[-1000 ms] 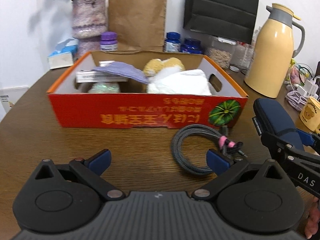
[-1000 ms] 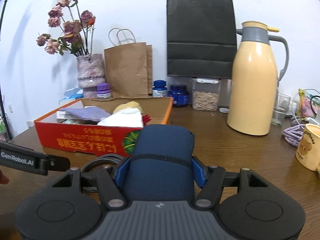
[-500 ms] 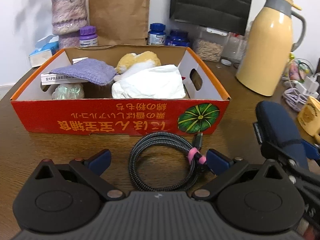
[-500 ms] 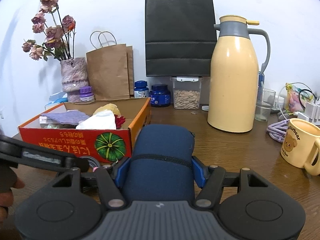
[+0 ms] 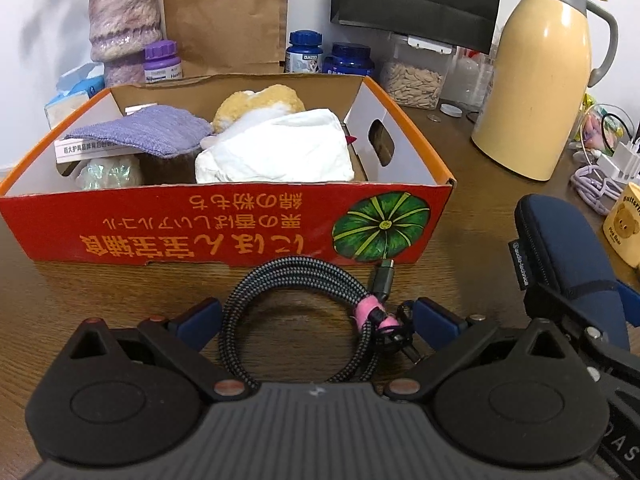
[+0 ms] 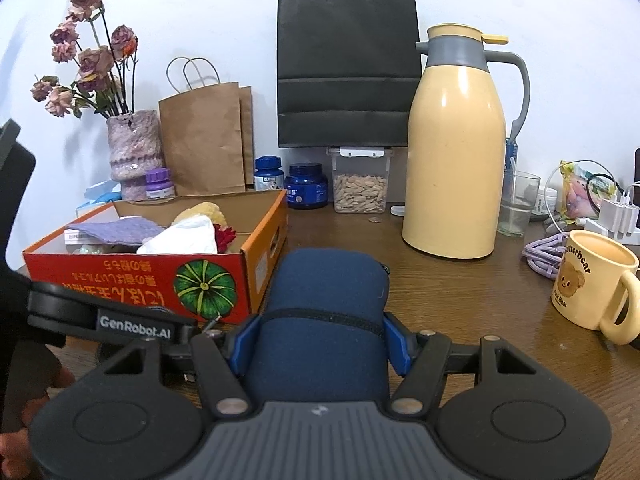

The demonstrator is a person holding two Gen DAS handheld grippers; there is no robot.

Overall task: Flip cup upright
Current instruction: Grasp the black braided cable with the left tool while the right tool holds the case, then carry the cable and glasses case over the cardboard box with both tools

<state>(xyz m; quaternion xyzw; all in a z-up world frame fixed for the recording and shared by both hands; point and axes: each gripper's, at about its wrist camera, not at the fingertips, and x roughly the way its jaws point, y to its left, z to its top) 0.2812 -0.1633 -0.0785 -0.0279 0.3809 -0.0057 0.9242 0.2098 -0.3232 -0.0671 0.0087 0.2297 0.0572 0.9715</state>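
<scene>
A yellow bear-print mug (image 6: 592, 280) stands upright on the wooden table at the right, mouth up and handle toward the right; only its edge (image 5: 626, 224) shows in the left wrist view. My right gripper (image 6: 322, 340) is shut on a navy blue zip case (image 6: 324, 280), held left of the mug and apart from it. My left gripper (image 5: 316, 316) is open low over the table, its fingers on either side of a coiled braided cable (image 5: 296, 276).
An orange cardboard box (image 5: 224, 232) full of cloths sits just beyond the cable. A tall yellow thermos jug (image 6: 452, 152), a drinking glass (image 6: 518, 204), a purple cable (image 6: 544, 256), jars and paper bags line the back. A hand shows at the left edge.
My left gripper has shifted right, so the coiled cable now lies between its fingers. My right gripper has swung right with the case, bringing the mug further into view.
</scene>
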